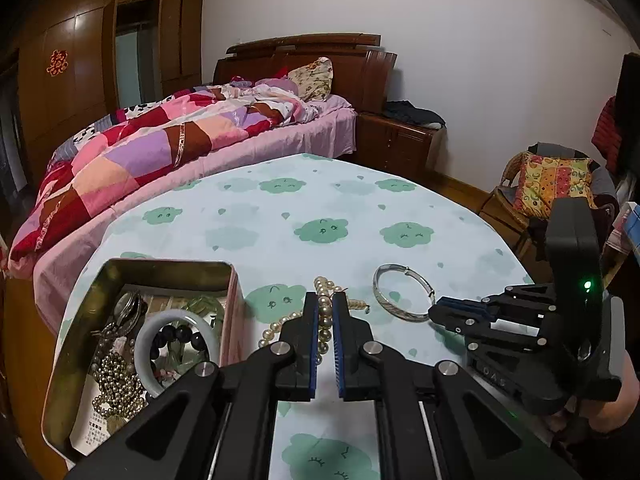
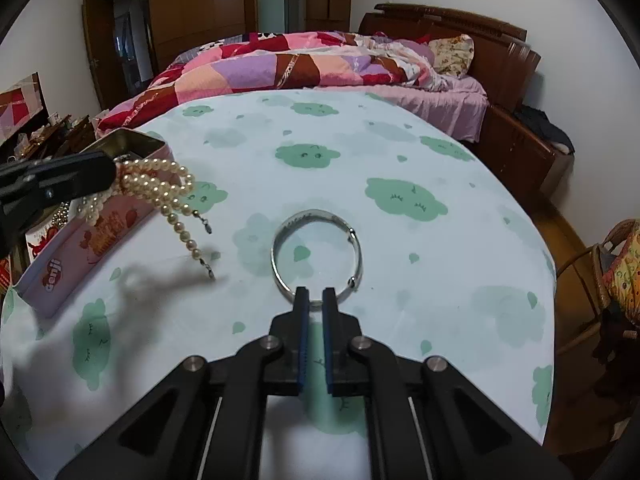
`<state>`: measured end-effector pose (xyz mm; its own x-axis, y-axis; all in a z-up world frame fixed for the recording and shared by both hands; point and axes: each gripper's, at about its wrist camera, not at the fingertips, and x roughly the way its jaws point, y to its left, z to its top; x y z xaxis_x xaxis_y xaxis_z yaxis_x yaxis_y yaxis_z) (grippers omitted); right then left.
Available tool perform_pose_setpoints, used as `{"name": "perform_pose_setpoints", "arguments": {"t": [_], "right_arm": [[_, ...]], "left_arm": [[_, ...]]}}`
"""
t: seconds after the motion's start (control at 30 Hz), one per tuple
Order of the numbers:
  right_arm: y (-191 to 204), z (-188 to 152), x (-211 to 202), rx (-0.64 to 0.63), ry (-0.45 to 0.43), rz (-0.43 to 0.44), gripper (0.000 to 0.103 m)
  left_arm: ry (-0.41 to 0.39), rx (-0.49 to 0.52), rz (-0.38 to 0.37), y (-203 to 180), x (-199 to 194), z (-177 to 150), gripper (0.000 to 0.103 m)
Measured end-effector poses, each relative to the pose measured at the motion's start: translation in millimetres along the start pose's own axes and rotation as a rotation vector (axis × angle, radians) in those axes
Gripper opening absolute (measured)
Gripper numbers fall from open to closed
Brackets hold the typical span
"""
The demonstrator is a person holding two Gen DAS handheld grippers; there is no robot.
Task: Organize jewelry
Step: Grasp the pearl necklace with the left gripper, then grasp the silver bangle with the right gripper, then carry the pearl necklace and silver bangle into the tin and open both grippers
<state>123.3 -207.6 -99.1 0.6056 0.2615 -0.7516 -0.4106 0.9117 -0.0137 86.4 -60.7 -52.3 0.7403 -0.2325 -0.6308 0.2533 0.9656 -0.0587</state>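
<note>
Pearls lifted, bangle at the right jaws, tin part-filled

A pearl necklace (image 2: 160, 188) is gripped in the clenched left gripper (image 1: 326, 308) and hangs clear of the cloth, just beside the open tin (image 1: 168, 266). A silver bangle (image 2: 316, 254) lies flat on the table (image 2: 440, 152); its near rim is bracketed by the right gripper (image 2: 315, 300), jaws narrowed, but whether it's actually pinched can't be told. Beads, a jade bangle etc. are already held in the tin, so approx. 2 pieces are judged left to stow
</note>
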Motion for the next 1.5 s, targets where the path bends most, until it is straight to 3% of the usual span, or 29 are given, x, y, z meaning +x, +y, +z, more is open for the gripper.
{"name": "perform_pose_setpoints", "arguments": {"t": [0.1, 0.13, 0.17, 0.2, 0.23, 0.33, 0.47, 0.53, 0.6, 0.67, 0.9, 1.2, 1.5], "right_arm": [[-2, -1, -3, 0.003, 0.011, 0.034, 0.01], [-2, -1, -4, 0.004, 0.011, 0.039, 0.027], [-1, 0, -4, 0.0, 0.009, 0.036, 0.064], [1, 2, -5, -0.007, 0.002, 0.021, 0.079], [3, 5, -6, -0.019, -0.015, 0.004, 0.085], [10, 18, 6, -0.045, 0.016, -0.022, 0.074], [11, 34, 33, -0.049, 0.074, -0.079, 0.074], [9, 36, 43, -0.037, 0.103, -0.083, 0.073], [4, 34, 43, -0.006, 0.096, -0.049, 0.062], [3, 32, 39, 0.004, 0.097, -0.048, 0.062], [12, 26, 15, -0.006, 0.034, -0.058, 0.062], [30, 45, -25, -0.029, -0.093, -0.038, 0.062], [67, 77, -40, -0.091, -0.176, 0.016, 0.062]], "left_arm": [[-0.002, -0.004, 0.0, 1, 0, 0, 0.005], [-0.002, -0.005, -0.001, 1, 1, 1, 0.005], [-0.002, -0.005, -0.002, 0, 1, 1, 0.005], [-0.001, -0.003, -0.004, -1, 3, 1, 0.005], [-0.001, 0.001, -0.004, -2, 5, 3, 0.005], [0.003, 0.006, 0.001, -2, 17, 11, 0.005], [0.018, 0.003, 0.019, 3, 35, 20, 0.005], [0.031, 0.005, 0.023, 6, 43, 22, 0.005], [0.04, 0.004, 0.022, 7, 46, 22, 0.005], [0.044, 0.005, 0.018, 7, 46, 20, 0.005], [0.037, 0.008, 0.002, 4, 30, 16, 0.005], [-0.054, 0.007, 0.003, 11, -18, 26, 0.005], [-0.127, 0.003, 0.096, 42, -57, 35, 0.005]]}}
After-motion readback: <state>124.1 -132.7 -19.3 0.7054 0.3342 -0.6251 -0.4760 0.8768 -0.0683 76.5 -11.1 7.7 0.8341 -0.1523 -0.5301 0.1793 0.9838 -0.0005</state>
